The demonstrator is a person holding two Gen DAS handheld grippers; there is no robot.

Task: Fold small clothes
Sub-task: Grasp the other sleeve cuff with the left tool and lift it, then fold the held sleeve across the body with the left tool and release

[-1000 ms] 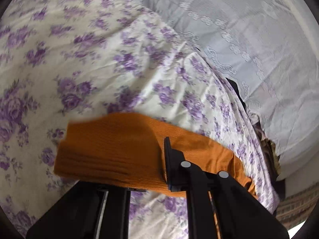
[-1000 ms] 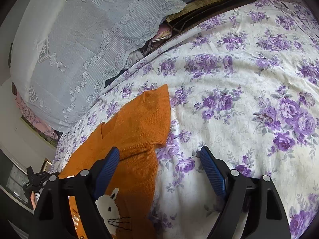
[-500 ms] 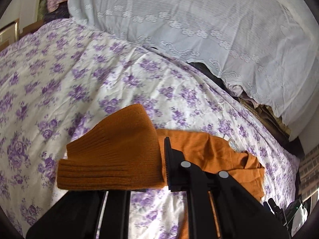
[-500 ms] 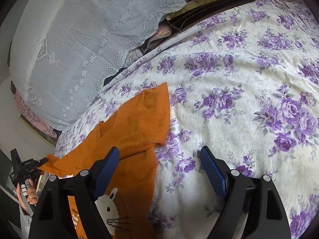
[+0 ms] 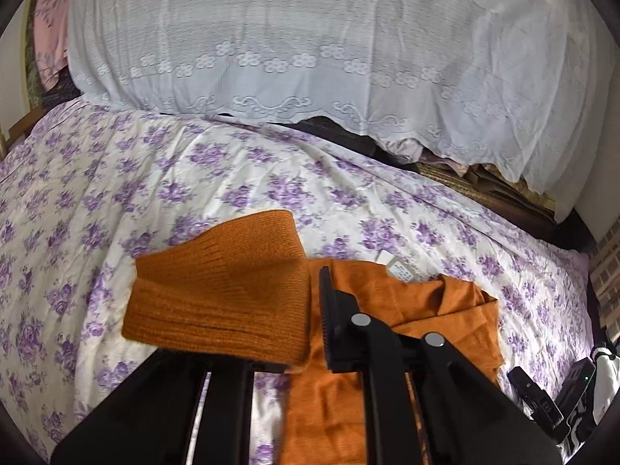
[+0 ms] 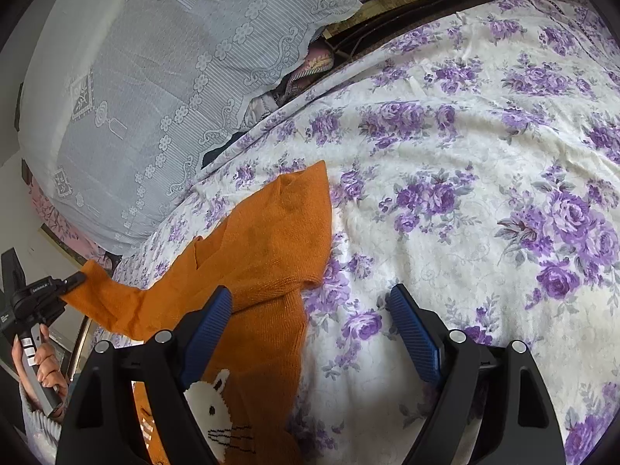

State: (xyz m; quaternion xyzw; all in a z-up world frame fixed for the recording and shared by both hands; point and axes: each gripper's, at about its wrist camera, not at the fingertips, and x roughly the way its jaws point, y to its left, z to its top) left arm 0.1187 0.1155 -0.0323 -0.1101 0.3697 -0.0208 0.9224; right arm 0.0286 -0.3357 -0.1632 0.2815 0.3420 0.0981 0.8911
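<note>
A small orange knit sweater (image 6: 263,240) with a white rabbit (image 6: 217,407) on its front lies on the purple-flowered bedsheet (image 6: 465,178). My left gripper (image 5: 314,306) is shut on the sweater's ribbed sleeve cuff (image 5: 221,294) and holds it lifted above the bed; the body (image 5: 426,310) lies below to the right. In the right wrist view the left gripper (image 6: 71,283) holds the sleeve out at far left. My right gripper (image 6: 310,333) is open and empty, its blue pads low over the sweater's right edge and the sheet.
A white lace cover (image 5: 310,38) drapes over a pile behind the bed. Dark bedding and a woven mat (image 5: 465,182) lie in the gap under it. A white garment label (image 5: 399,267) shows at the sweater's neck.
My left gripper has lifted the sleeve cuff off the sheet and swung it toward the sweater body. The right gripper has stayed still and open.
</note>
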